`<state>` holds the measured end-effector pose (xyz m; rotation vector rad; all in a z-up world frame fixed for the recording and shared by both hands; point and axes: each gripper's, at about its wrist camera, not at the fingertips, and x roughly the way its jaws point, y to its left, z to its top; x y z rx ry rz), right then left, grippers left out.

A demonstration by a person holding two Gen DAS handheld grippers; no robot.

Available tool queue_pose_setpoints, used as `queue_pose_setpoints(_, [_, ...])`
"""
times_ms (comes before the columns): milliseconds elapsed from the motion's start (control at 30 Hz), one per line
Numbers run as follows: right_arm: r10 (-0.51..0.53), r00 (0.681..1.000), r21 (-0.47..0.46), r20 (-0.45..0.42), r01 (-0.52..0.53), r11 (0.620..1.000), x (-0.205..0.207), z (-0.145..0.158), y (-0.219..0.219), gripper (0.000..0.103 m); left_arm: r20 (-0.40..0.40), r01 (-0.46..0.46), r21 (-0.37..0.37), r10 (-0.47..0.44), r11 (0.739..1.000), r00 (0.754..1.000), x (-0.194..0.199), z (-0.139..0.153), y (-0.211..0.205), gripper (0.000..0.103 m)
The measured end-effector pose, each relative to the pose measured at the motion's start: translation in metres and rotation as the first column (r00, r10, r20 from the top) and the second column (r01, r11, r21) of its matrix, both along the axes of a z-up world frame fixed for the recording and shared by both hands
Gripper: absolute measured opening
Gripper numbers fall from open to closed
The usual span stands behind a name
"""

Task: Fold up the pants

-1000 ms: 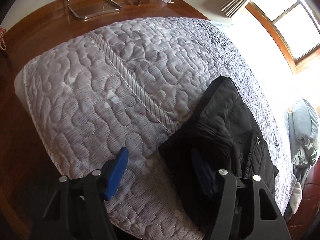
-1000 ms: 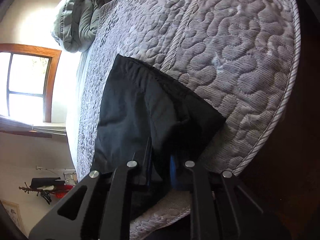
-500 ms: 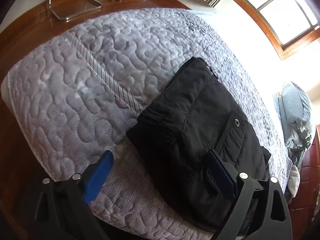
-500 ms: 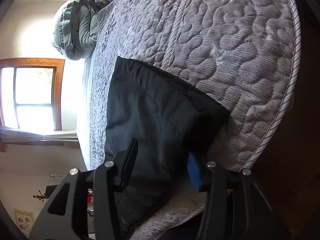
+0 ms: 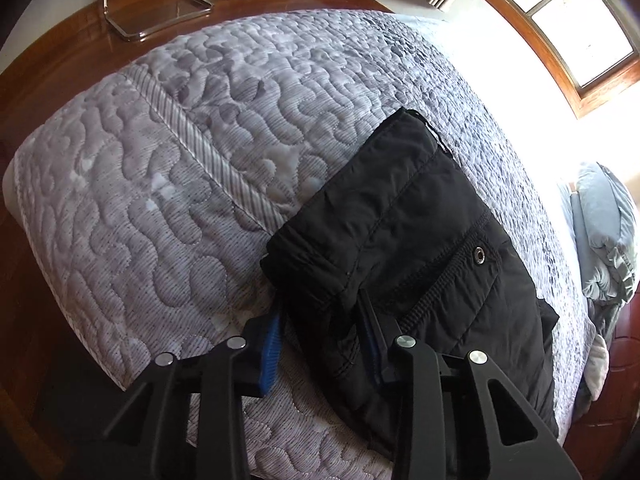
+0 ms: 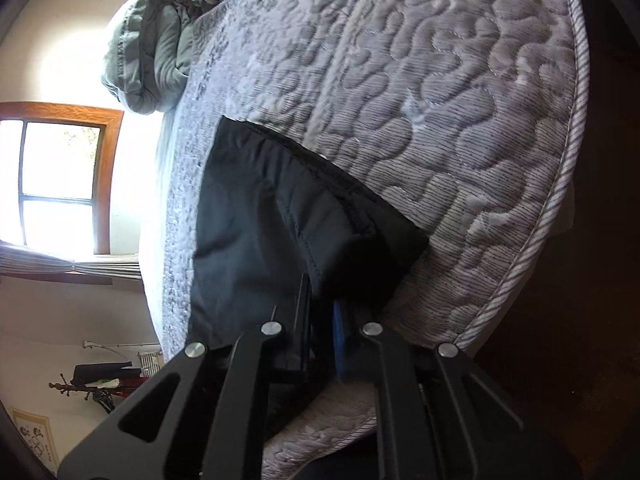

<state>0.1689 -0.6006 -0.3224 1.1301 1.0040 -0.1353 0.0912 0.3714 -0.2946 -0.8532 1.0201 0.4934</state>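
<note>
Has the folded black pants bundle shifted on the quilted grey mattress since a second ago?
Cannot tell: the folded black pants bundle lies by the same striped band of the quilted grey mattress; only its framing changed.

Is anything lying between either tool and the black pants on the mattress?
Nothing visible. The left tool has just closed around the black pants at their near folded edge, and the right tool is shut on their fabric. Only the mattress lies underneath.

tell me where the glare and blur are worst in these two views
Left wrist view: the window blows out the mattress edge beside it; the black pants stay sharp. Right wrist view: its window also glares, the pants look smeared, and fisheye bending curves the mattress edge.
</note>
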Motion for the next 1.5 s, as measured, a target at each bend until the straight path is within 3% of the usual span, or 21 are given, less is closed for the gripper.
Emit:
queue_pose_setpoints(100, [-0.011,1.0,0.009,0.014,0.011,1.0,-0.006,0.0,0.0,0.008,-0.014,-0.001,0.019,0.001,1.0,1.0,0.003,0.001,-0.003,0.035])
queue_pose_setpoints(133, [-0.004,1.0,0.015,0.028,0.004,1.0,-0.006,0.002,-0.001,0.015,-0.023,0.011,0.028,-0.01,1.0,1.0,0.004,0.002,-0.005,0.035])
queue_pose_setpoints(167, [-0.008,0.999,0.034,0.046,0.006,0.999,-0.01,0.005,-0.004,0.032,-0.024,0.022,0.035,-0.021,0.999,0.999,0.006,0.004,-0.007,0.035])
queue_pose_setpoints(233, [-0.056,0.996,0.032,0.076,0.053,0.998,-0.023,0.012,-0.015,0.056,-0.011,0.04,0.046,-0.04,0.998,0.999,0.002,0.008,-0.008,0.044])
queue_pose_setpoints(267, [-0.073,0.994,0.018,0.082,0.071,0.997,-0.031,0.014,-0.02,0.057,0.0,0.046,0.058,-0.046,0.997,0.999,0.0,0.012,-0.01,0.051])
queue_pose_setpoints(300, [-0.078,0.993,0.032,0.089,0.075,0.997,-0.033,0.013,-0.025,0.057,0.018,0.052,0.072,-0.053,0.996,0.998,-0.002,0.015,-0.011,0.07])
queue_pose_setpoints(333, [-0.09,0.991,0.06,0.096,0.084,0.995,-0.037,0.01,-0.029,0.057,0.04,0.054,0.091,-0.058,0.994,0.998,-0.004,0.02,-0.013,0.077])
queue_pose_setpoints(400, [-0.09,0.991,0.08,0.1,0.082,0.993,-0.04,0.003,-0.033,0.057,0.055,0.072,0.117,-0.079,0.991,0.995,-0.005,0.025,-0.018,0.081])
queue_pose_setpoints(567, [-0.097,0.985,0.108,0.141,0.082,0.991,-0.039,-0.014,-0.032,0.064,0.05,0.108,0.101,-0.113,0.989,0.992,0.002,0.022,-0.03,0.081])
queue_pose_setpoints(933, [-0.111,0.958,0.149,0.266,0.073,0.986,-0.021,-0.028,-0.027,0.065,0.074,0.046,0.004,-0.046,0.999,0.996,0.003,0.005,-0.039,0.085])
queue_pose_setpoints(1100, [-0.098,0.957,0.132,0.272,0.064,0.989,-0.016,-0.034,-0.026,0.05,0.099,-0.012,-0.003,0.013,1.0,0.995,-0.007,-0.002,-0.045,0.087])
queue_pose_setpoints(1167, [-0.075,0.957,0.143,0.279,0.036,0.989,-0.013,-0.032,-0.026,0.026,0.111,-0.042,0.006,0.041,0.999,0.993,-0.01,-0.004,-0.048,0.088])
queue_pose_setpoints(1333, [-0.055,0.961,0.099,0.273,0.029,0.995,-0.007,-0.012,-0.021,0.021,0.154,-0.103,0.052,0.094,0.993,0.984,-0.016,-0.003,-0.056,0.088])
queue_pose_setpoints(1500, [-0.008,0.958,0.002,0.285,0.008,1.0,0.0,0.03,-0.007,0.019,0.181,-0.141,0.089,0.123,0.986,0.976,-0.023,-0.004,-0.063,0.088])
